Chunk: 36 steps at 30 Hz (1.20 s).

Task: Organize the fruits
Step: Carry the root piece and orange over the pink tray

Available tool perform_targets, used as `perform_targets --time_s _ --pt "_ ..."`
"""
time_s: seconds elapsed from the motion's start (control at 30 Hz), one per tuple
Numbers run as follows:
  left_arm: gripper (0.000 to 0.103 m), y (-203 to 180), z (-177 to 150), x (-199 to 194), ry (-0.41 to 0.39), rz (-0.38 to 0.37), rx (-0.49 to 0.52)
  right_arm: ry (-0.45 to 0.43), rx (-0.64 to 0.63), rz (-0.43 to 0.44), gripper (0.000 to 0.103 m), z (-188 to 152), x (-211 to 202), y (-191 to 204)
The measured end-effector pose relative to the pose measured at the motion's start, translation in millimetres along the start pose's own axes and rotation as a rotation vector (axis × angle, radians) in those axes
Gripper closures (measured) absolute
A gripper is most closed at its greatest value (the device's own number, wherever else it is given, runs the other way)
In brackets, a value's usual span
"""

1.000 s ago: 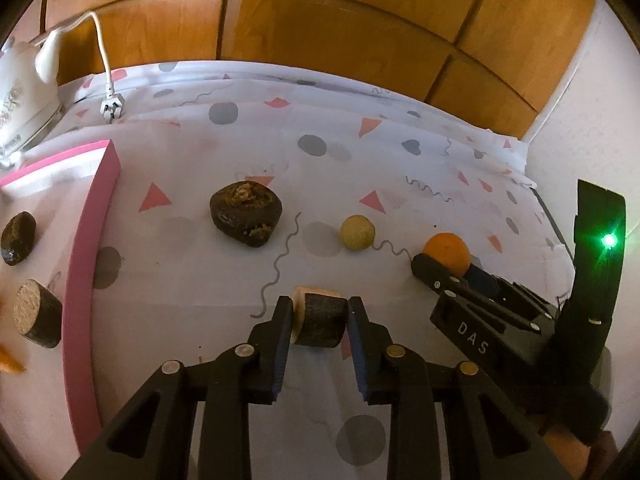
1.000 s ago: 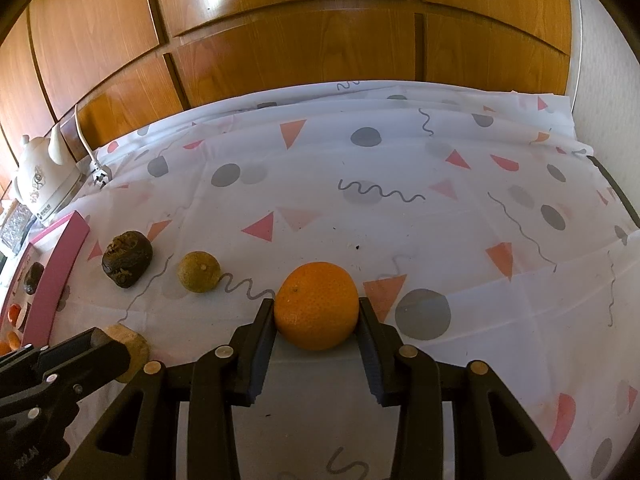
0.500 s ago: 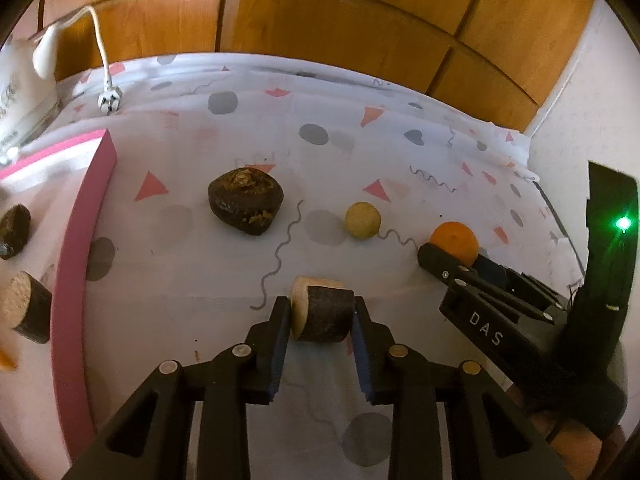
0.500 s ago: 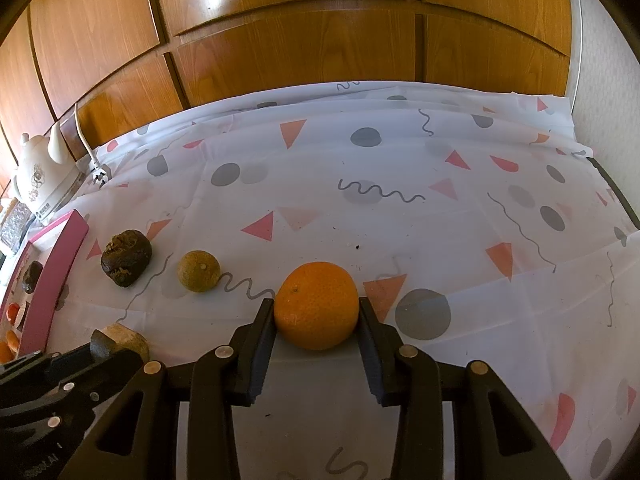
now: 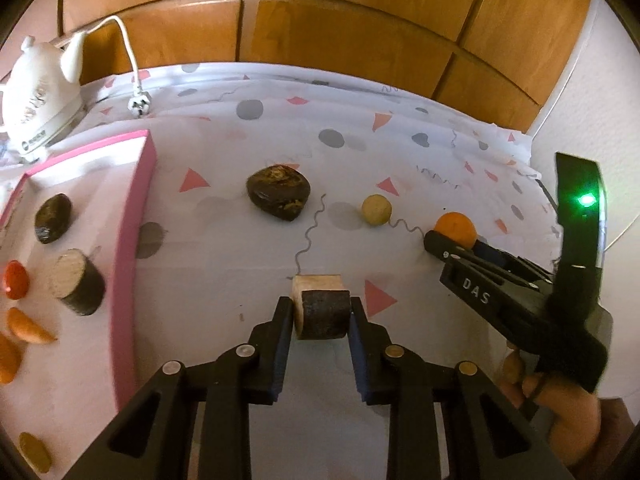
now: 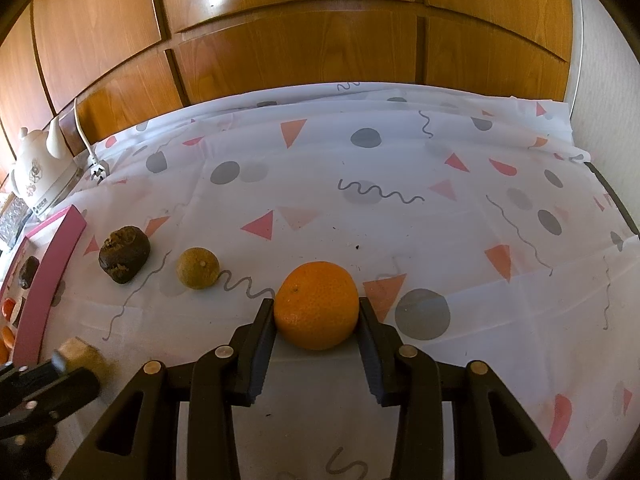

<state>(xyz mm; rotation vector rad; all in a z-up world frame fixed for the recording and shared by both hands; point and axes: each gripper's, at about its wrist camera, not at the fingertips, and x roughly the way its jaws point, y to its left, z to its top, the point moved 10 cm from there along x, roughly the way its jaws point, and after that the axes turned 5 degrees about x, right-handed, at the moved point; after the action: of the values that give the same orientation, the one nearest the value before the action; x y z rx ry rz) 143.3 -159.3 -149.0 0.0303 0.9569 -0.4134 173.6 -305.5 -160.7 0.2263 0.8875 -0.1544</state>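
My left gripper [image 5: 319, 312] is shut on a dark cut fruit piece with a pale cut face [image 5: 320, 310], held above the patterned tablecloth. My right gripper [image 6: 318, 316] is shut on an orange [image 6: 316, 304]; it also shows in the left wrist view [image 5: 456, 228]. A dark lumpy fruit [image 5: 279, 197] and a small yellowish round fruit [image 5: 376, 210] lie on the cloth ahead; both also show in the right wrist view, the dark fruit [image 6: 124, 254] and the round fruit [image 6: 198, 268]. A pink-rimmed tray [image 5: 132, 240] at the left holds several fruit pieces.
A white kettle [image 5: 38, 100] with cord and plug [image 5: 138, 102] stands at the back left. Wooden panels [image 6: 320, 40] close the back. A white wall [image 5: 600, 100] runs along the right. The other gripper's body [image 5: 520, 292] is at my left gripper's right.
My left gripper has lifted and drawn back with the cut fruit piece, showing more of the tray. The right gripper and orange have stayed put.
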Motion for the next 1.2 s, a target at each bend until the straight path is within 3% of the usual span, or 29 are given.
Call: perform_targets --time_s 0.6,0.87,1.07,1.2 --pt "0.076 39 0 -62 -0.116 0.047 -0.038 0.002 -0.051 -0.06 0.063 -2 0 3" --pt "0.076 72 -4 -74 -0.139 0.109 -0.072 0.019 -0.098 -0.093 0.064 -4 -4 7" --pt "0.076 99 -5 -85 -0.175 0.185 -0.074 0.043 -0.114 -0.068 0.065 -12 -14 15" --pt "0.076 113 -9 -88 -0.176 0.194 -0.106 0.059 -0.111 -0.037 0.065 -17 -18 25"
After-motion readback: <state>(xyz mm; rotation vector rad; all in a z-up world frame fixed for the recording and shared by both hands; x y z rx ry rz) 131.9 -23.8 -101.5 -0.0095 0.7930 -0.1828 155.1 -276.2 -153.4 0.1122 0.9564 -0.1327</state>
